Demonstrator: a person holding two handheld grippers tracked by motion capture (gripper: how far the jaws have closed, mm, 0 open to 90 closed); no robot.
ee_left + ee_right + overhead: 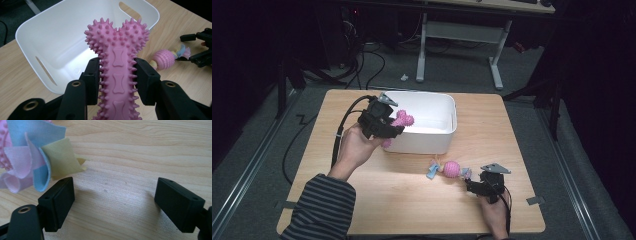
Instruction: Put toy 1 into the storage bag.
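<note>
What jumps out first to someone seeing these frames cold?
The spiky pink bone toy, clamped between the left gripper's jaws and held at the near edge of the white bin. Next, the pink ball toy with fabric tails lying on the wooden table just ahead of the right gripper, whose jaws stand open.

No legible text, label, brand, number or sign appears on any surface in these views.
</note>
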